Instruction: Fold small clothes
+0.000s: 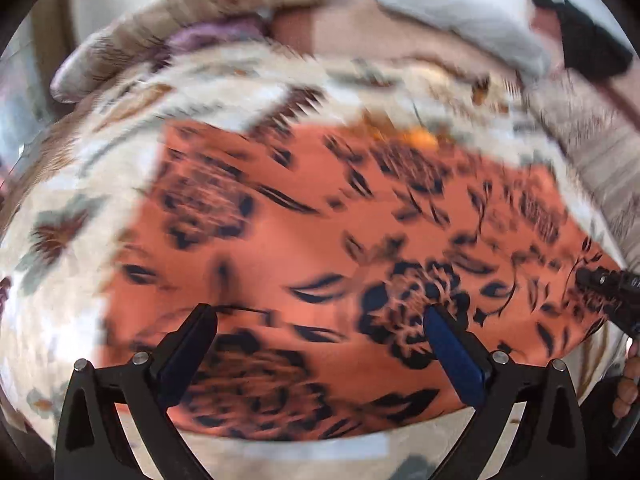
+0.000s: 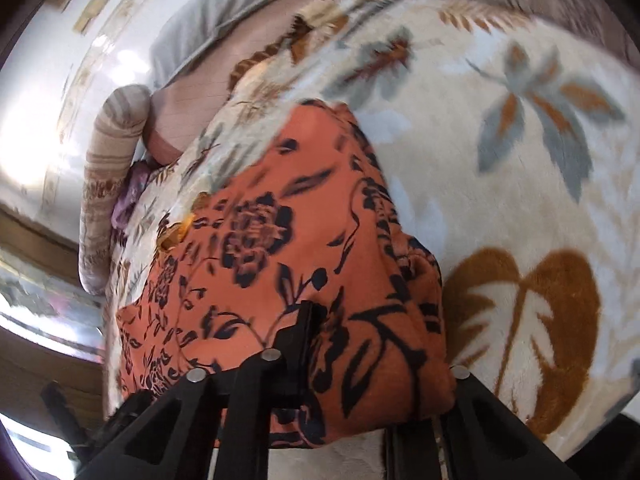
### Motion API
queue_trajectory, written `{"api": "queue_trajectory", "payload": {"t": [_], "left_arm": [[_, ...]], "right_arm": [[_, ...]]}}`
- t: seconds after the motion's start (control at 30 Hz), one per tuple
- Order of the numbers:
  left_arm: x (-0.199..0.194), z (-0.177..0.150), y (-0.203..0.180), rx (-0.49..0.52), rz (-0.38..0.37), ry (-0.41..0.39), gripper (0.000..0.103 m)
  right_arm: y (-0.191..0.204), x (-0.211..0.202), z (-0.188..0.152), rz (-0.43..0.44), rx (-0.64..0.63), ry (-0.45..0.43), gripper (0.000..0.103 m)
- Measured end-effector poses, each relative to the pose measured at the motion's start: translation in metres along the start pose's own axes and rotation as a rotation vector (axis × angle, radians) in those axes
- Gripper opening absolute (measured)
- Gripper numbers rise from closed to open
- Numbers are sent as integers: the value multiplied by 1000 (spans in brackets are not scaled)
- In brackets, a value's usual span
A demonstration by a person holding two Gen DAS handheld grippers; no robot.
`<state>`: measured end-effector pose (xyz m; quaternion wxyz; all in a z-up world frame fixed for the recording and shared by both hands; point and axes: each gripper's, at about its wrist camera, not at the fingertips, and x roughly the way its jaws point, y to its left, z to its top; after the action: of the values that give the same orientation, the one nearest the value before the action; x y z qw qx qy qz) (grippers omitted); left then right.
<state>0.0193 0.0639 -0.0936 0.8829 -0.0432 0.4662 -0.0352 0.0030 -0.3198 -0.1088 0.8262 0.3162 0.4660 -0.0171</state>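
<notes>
We judge the step in hand to be carrying one edge of the orange flowered garment (image 1: pixel 320 240) across to make a fold; to do it well we should lift only enough for the cloth to clear itself, travel level so the edge stays straight, and lay the carried edge squarely on the far edge rather than dragging it over the pile of the blanket; the cloth looks thin and slippery, so a hurried pull could skew the fold or slide the whole piece.

The garment lies spread on a cream leaf-patterned blanket (image 2: pixel 500 168), which covers what seems to be a bed or sofa; a striped bolster (image 2: pixel 108 184) lies along the blanket's far edge.

The left gripper (image 1: pixel 320 320) hovers above the near half of the garment, its blue-padded fingers (image 1: pixel 454 360) spread wide and holding nothing; it points forward over the cloth, and the picture is smeared, so it is probably in motion.

The right gripper (image 2: pixel 360 364) sits at the garment's near corner; cloth is bunched up between and over its fingers, so it appears to be pinching the garment, though the fabric hides the tips and we cannot be certain; in the left view it enters from the right edge, low over the cloth.
</notes>
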Motion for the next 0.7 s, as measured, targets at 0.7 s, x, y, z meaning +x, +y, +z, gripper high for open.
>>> {"api": "queue_trajectory", "payload": {"t": [0.7], "left_arm": [[-53,-50,248,-579,178,-107,102]], "right_arm": [[312,104,-150,50,-824,135,11]]}}
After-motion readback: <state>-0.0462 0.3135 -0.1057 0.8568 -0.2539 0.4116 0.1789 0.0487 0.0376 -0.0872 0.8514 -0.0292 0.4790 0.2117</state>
